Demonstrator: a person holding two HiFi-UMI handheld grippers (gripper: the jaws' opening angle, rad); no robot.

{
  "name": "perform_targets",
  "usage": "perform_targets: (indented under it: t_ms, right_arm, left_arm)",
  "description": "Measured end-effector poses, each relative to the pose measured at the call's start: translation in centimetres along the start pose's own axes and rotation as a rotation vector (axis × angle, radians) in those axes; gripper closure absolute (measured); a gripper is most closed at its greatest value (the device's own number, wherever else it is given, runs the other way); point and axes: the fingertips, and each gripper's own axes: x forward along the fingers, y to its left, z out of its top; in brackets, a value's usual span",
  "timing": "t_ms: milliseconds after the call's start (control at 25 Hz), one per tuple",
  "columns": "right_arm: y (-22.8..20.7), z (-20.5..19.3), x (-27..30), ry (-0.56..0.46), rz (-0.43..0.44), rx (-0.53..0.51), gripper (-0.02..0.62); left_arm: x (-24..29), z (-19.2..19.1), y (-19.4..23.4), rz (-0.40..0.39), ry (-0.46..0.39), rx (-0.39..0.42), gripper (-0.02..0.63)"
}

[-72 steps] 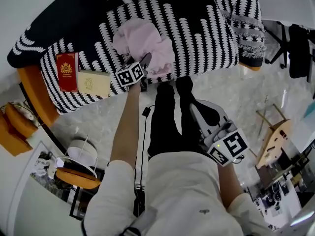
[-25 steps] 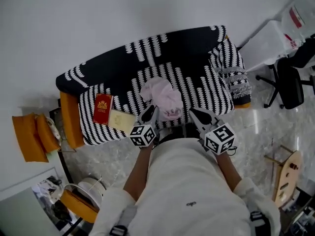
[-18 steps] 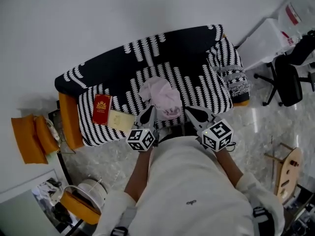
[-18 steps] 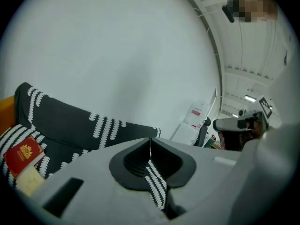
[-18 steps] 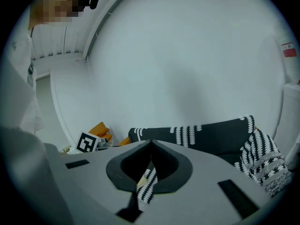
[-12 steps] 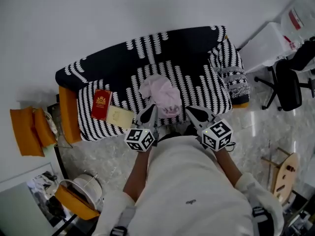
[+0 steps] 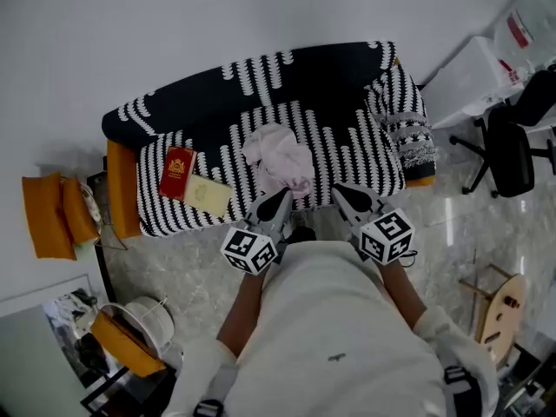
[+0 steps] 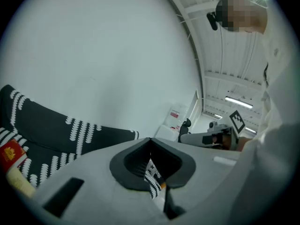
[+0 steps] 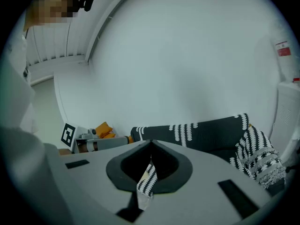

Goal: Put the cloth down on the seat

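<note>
The pink cloth lies crumpled in the middle of the sofa seat, which has a black and white patterned cover. My left gripper is held just off the seat's front edge, a little short of the cloth, shut and holding nothing. My right gripper hovers beside it to the right, also shut and empty. In the left gripper view the left gripper has its jaws meeting with only sofa pattern showing past them. The right gripper view shows the right gripper shut the same way.
A red book and a beige book lie on the seat's left end. A patterned cushion sits at its right end. Orange cushions stand left of the sofa, an office chair to the right.
The left gripper, earlier at the cloth on the seat, has drawn back to the front edge with its jaws shut. The right gripper has risen beside it. The cloth stays on the seat.
</note>
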Motion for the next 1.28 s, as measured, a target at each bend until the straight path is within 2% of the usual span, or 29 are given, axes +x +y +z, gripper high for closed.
perform_targets:
  t_ms: [120, 320, 640, 880, 1080, 1280]
  right_arm:
    - [-0.1, -1.5, -2.8, 0.006, 0.006, 0.012, 0.586]
    - [0.3, -4.8, -7.8, 0.026, 0.017, 0.040, 0.586]
    - [0.6, -9.1, -15.6, 0.003, 0.050, 0.088, 0.586]
    - [2.4, -13.5, -18.1, 0.062, 0.130, 0.091, 0.586]
    - [4.4, -13.3, -18.6, 0.056, 0.195, 0.039, 0.588]
    - [5.4, -11.2, -18.8, 0.015, 0.212, 0.007, 0.587]
  left_arm:
    - [0.3, -1.2, -3.3, -0.030, 0.015, 0.004, 0.594]
    - [-0.4, -3.8, -8.2, -0.024, 0.043, -0.018, 0.594]
    - [-1.6, -8.0, -17.5, -0.026, 0.042, -0.045, 0.594]
    - [-4.7, -9.7, -21.4, 0.005, 0.027, -0.048, 0.594]
    - [-7.2, -9.5, -22.7, 0.060, -0.028, -0.064, 0.594]
    - [-7.9, -8.1, -23.6, 0.054, -0.053, -0.032, 0.594]
